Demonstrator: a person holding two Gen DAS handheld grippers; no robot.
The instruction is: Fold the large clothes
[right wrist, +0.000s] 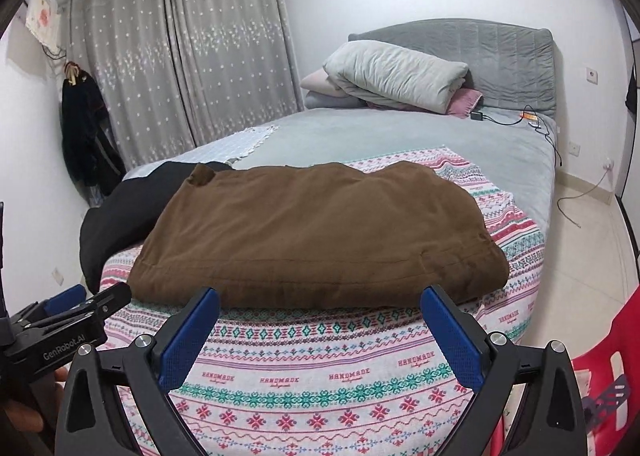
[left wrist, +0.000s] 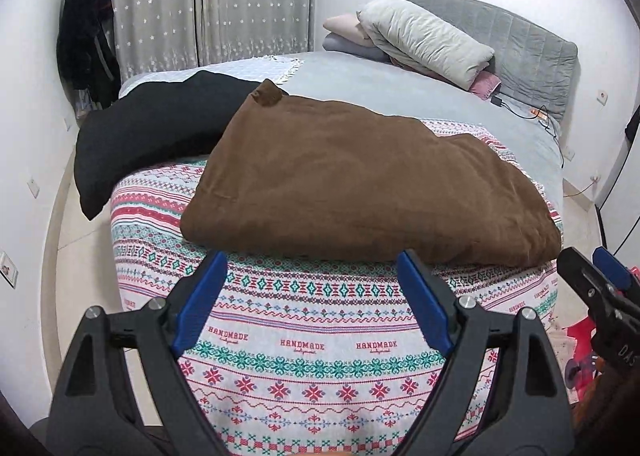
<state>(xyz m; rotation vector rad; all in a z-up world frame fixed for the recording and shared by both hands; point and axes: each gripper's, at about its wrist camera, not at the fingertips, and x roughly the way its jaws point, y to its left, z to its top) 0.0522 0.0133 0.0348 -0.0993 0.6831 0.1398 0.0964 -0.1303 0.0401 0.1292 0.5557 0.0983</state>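
A: At mid-frame, the folded brown garment (right wrist: pixel 320 232) lies on the patterned blanket (right wrist: pixel 320 388); both the left gripper (left wrist: pixel 310 298) and right gripper (right wrist: pixel 320 330) gape, holding nothing.

B: I'd square its edges gently. The black garment (left wrist: pixel 152 132) at left touches it; pillows (right wrist: pixel 394 74) sit well apart, upper right.

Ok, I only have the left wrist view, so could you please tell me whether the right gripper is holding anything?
Observer: No, the right gripper is open, with nothing between its fingers; the brown garment lies folded just ahead of it.
Operator: Thank you. Is there anything above the black coat?
Observer: Yes, a pale cloth with a pink print hangs there.
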